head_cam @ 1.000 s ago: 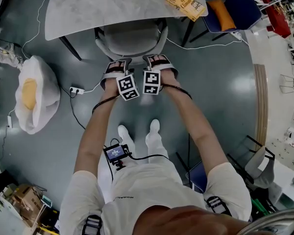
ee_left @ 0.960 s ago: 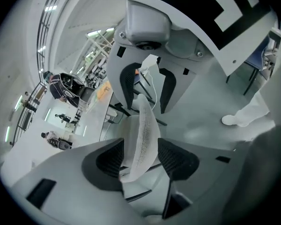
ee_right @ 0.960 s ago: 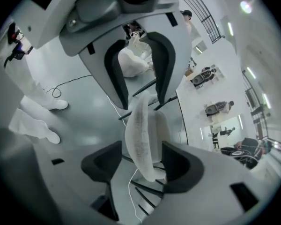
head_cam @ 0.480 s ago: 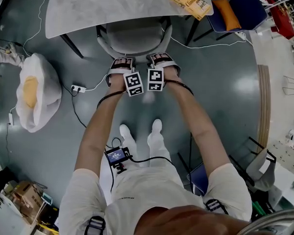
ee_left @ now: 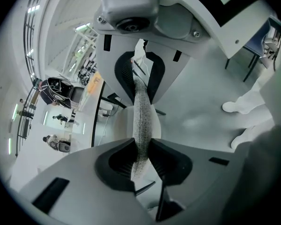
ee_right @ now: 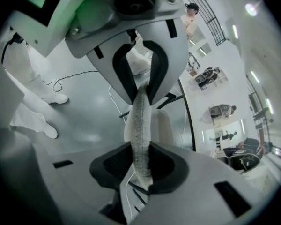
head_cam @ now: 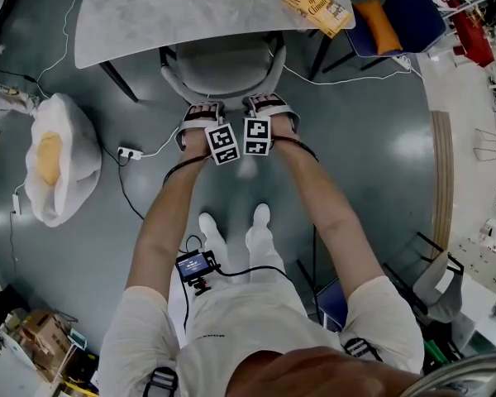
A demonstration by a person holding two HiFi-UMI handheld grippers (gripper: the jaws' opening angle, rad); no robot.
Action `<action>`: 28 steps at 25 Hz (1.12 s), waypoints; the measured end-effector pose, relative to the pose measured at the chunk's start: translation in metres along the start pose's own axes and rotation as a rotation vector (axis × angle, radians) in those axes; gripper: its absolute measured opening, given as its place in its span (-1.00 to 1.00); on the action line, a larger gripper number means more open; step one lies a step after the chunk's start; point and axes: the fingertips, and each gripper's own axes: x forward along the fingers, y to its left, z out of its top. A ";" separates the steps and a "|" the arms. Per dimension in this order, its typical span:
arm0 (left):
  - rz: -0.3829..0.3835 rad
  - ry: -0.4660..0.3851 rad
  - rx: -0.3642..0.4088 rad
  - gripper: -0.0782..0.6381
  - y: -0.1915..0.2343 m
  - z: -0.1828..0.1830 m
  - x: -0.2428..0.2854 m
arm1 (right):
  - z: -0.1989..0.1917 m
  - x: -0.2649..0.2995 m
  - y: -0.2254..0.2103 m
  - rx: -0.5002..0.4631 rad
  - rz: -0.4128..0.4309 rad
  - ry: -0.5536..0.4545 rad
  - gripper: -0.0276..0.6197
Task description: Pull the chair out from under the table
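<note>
1. The left gripper (head_cam: 202, 106) and the right gripper (head_cam: 268, 100) are each clamping the fabric top rim of the chair (head_cam: 223, 66). Both pairs of jaws have just been closing onto it.
2. The chair is sitting tucked partly under the pale marbled table (head_cam: 165, 11).
3. A yellow book (head_cam: 314, 7) is lying on the table's corner.
4. A white power strip (head_cam: 130, 151) is lying on the glossy grey floor (head_cam: 372, 139), near an egg-shaped beanbag (head_cam: 58, 160).

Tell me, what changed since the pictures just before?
Both grippers have just been closing their jaws. The left gripper and the right gripper now each pinch the backrest of the chair along its top edge. Nothing was let go. The chair is still tucked under the table, and the yellow book still lies on the table.
</note>
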 end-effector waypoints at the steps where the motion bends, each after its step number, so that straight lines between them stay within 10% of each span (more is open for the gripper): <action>1: -0.001 0.000 0.001 -0.54 -0.001 0.000 -0.001 | 0.000 0.000 0.001 -0.001 0.003 0.002 -0.60; 28: -0.104 0.031 0.046 -0.59 -0.066 0.012 -0.052 | 0.013 -0.048 0.068 -0.038 0.076 -0.010 -0.64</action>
